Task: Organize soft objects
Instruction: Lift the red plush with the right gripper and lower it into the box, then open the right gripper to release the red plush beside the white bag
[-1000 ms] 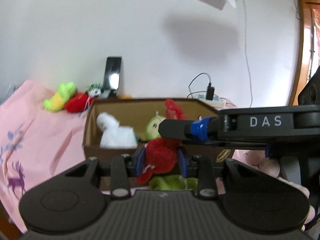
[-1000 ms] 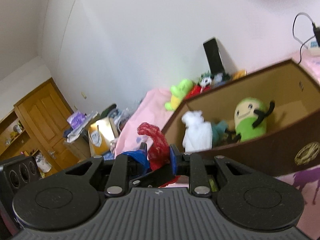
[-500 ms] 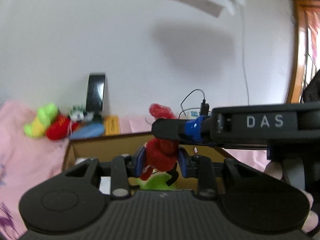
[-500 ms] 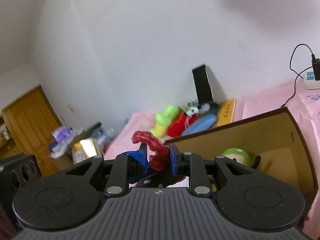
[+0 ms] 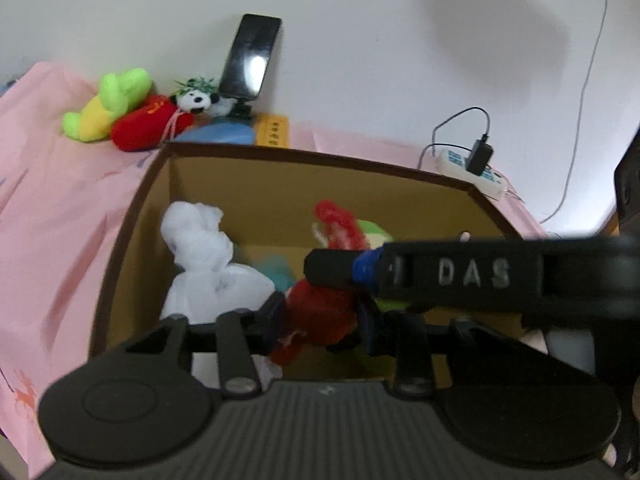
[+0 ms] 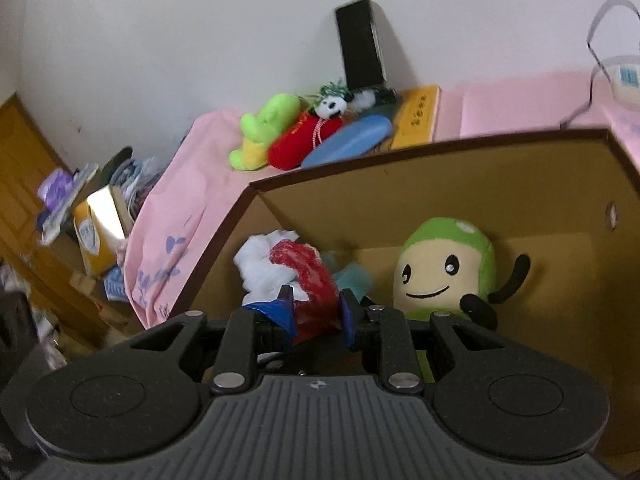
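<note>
Two tongs, left (image 5: 322, 316) and right (image 6: 316, 312), share one red plush toy (image 5: 320, 312) above the open cardboard box (image 5: 304, 156), ready to drop it in. Both jaws have just been opening, toy between them, the left's grip loosening. A white plush (image 5: 208, 264) and green smiling plush (image 6: 444, 268) crowd the box floor.

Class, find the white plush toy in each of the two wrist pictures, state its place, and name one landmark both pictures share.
Left wrist: white plush toy, left part of the box, centre-left.
Right wrist: white plush toy, box's left corner, behind the red toy.
Shared landmark: black phone leaning on the wall.
</note>
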The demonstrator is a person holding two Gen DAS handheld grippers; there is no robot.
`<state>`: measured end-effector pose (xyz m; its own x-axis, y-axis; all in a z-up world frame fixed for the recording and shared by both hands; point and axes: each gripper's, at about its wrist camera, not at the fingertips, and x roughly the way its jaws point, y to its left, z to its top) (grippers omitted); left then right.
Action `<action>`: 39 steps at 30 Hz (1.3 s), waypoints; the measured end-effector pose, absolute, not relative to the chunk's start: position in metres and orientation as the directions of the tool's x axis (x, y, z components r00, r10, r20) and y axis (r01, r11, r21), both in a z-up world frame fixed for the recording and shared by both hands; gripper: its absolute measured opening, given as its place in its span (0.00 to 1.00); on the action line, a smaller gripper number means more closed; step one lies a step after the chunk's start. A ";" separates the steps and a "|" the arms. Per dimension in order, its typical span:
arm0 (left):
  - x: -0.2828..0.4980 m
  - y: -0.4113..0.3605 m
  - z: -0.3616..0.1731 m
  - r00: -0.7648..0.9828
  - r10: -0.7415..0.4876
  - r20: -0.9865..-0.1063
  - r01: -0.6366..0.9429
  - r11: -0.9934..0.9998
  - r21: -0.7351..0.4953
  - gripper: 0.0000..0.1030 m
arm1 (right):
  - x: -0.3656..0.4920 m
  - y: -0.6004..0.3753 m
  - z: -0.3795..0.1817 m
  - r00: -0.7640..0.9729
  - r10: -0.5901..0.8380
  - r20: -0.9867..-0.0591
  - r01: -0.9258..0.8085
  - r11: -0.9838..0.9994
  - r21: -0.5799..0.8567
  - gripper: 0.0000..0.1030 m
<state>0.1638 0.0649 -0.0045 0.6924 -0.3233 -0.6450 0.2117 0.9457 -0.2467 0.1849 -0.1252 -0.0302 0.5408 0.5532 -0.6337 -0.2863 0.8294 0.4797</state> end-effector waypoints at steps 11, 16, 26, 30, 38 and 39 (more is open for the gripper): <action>0.157 0.070 -0.015 0.698 -0.307 -0.647 0.205 0.951 -0.230 0.54 | 0.195 -0.144 -0.037 0.597 0.574 -0.560 -0.171 0.773 0.611 0.12; 0.145 0.068 -0.008 0.690 -0.349 -0.634 0.250 0.937 -0.244 0.58 | 0.189 -0.157 -0.029 0.653 0.580 -0.488 -0.163 0.736 0.657 0.13; 0.116 0.065 0.009 0.728 -0.301 -0.616 0.221 0.953 -0.205 0.58 | 0.161 -0.168 -0.014 0.683 0.566 -0.462 -0.167 0.737 0.655 0.13; 0.105 0.065 0.015 0.742 -0.280 -0.609 0.195 0.960 -0.202 0.58 | 0.145 -0.167 -0.011 0.689 0.556 -0.465 -0.181 0.753 0.632 0.13; 0.079 0.053 0.029 0.786 -0.161 -0.596 0.134 0.987 -0.090 0.58 | 0.108 -0.168 -0.002 0.724 0.516 -0.458 -0.190 0.787 0.587 0.13; 0.076 0.052 0.030 0.788 -0.153 -0.596 0.130 0.988 -0.083 0.58 | 0.102 -0.168 -0.001 0.729 0.510 -0.456 -0.188 0.790 0.583 0.13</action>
